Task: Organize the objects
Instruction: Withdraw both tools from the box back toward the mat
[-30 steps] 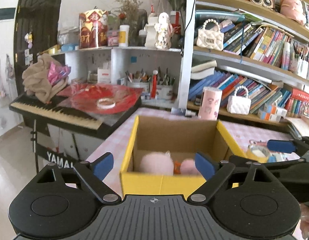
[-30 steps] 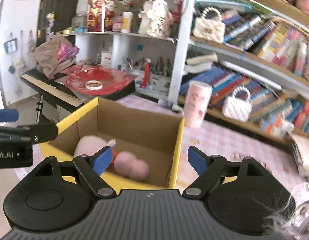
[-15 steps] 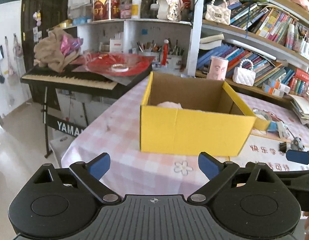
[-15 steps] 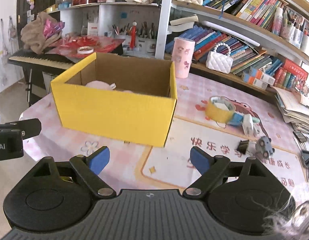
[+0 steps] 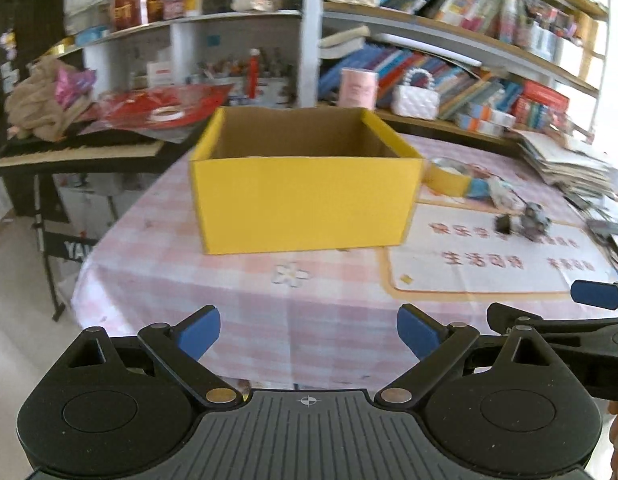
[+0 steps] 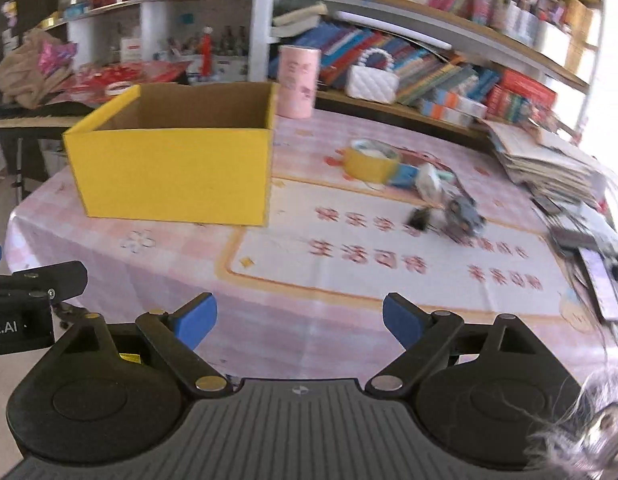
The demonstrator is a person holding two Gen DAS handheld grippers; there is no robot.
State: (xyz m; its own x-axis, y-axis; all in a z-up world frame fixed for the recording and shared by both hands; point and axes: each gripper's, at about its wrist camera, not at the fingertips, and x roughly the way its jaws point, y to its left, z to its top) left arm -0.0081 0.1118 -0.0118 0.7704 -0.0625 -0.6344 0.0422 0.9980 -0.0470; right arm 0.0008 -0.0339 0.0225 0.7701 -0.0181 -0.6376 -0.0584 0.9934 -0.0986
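Both claws are seen spread wide with nothing between the blue pads. Left claw (image 5: 308,331) is held above the near edge of the worktop (image 5: 237,304), aimed down at the pink checked cloth. Right claw (image 6: 299,321) is held likewise over the near edge; its jaws have just been opening further, nothing between them. Right claw is also seen at the right edge of the left wrist view, just beside the left one.

Yellow cardboard box (image 5: 305,200) is set upright and open-topped on the worktop, left of centre, well apart from both claws. Its contents cannot be told; only the brown inner walls are seen.

Right of the box, loose items are laid on a printed mat (image 6: 389,256) with red characters:
- yellow tape roll (image 6: 371,162), lying flat, near the box's right side
- small blue and white items (image 6: 415,178) just beside the roll, too blurred to identify
- small black object (image 6: 418,218) and a grey toy-like object (image 6: 463,212), close together, further right

Pink cylindrical container (image 6: 299,82) is stood upright behind the box's right rear corner. White quilted handbag (image 6: 371,80) with a bead handle is seen right of it. Stack of papers (image 6: 549,160) is piled at the worktop's far right. Keyboard (image 5: 81,152) on a stand is seen left of the worktop, with red wrapping and a tape ring on it. Both views are motion-blurred.
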